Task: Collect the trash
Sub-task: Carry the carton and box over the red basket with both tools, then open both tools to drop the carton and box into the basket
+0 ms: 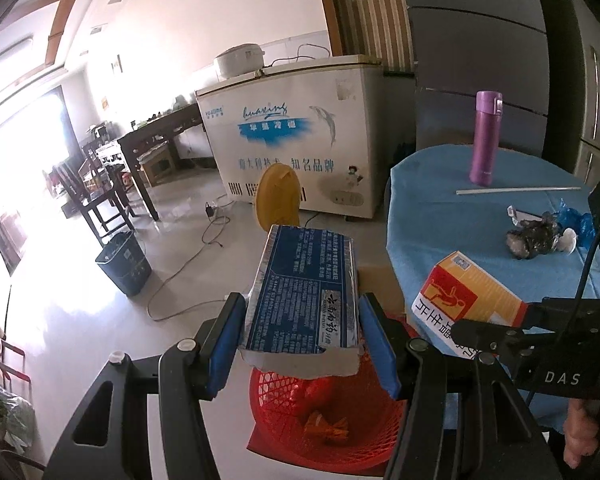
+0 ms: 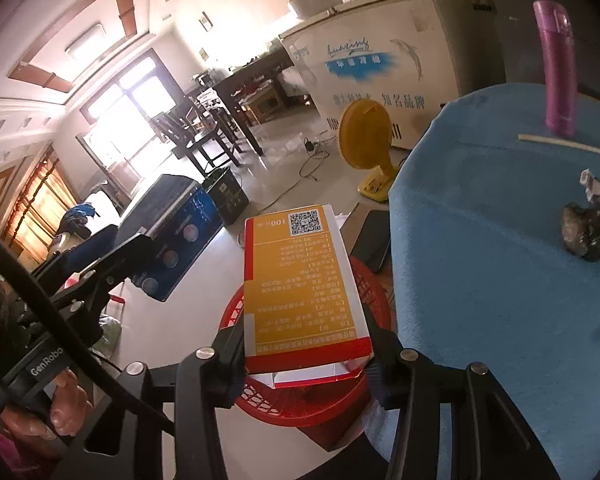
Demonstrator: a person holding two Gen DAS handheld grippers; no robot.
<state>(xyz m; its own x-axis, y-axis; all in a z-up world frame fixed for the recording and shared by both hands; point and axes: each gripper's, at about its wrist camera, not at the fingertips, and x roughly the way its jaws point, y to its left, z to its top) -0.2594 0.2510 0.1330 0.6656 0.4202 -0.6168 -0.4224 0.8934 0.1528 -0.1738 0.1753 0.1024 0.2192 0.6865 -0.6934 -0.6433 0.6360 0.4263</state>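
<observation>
My left gripper [image 1: 302, 334] is shut on a blue and silver carton [image 1: 304, 296], held over a red mesh basket [image 1: 328, 428] on the floor. An orange wrapper [image 1: 326, 428] lies inside the basket. My right gripper [image 2: 306, 354] is shut on a yellow and red carton [image 2: 300, 280] above the same red basket [image 2: 300, 404]. The left wrist view shows that yellow carton [image 1: 466, 300] and the right gripper's frame at the right. A crumpled dark wrapper [image 1: 534, 236] [image 2: 592, 236], a blue bag [image 1: 576, 220] and a white stick [image 1: 516, 190] lie on the blue-covered round table [image 1: 440, 208] [image 2: 480, 260].
A purple flask [image 1: 485, 138] [image 2: 558, 68] stands on the table. On the floor are a yellow fan [image 1: 278, 200] [image 2: 366, 140], a dark bin [image 1: 124, 264], cables and a white chest freezer [image 1: 296, 136]. A dark flat object [image 2: 372, 240] lies beside the basket. A hand [image 2: 66, 404] grips the left tool.
</observation>
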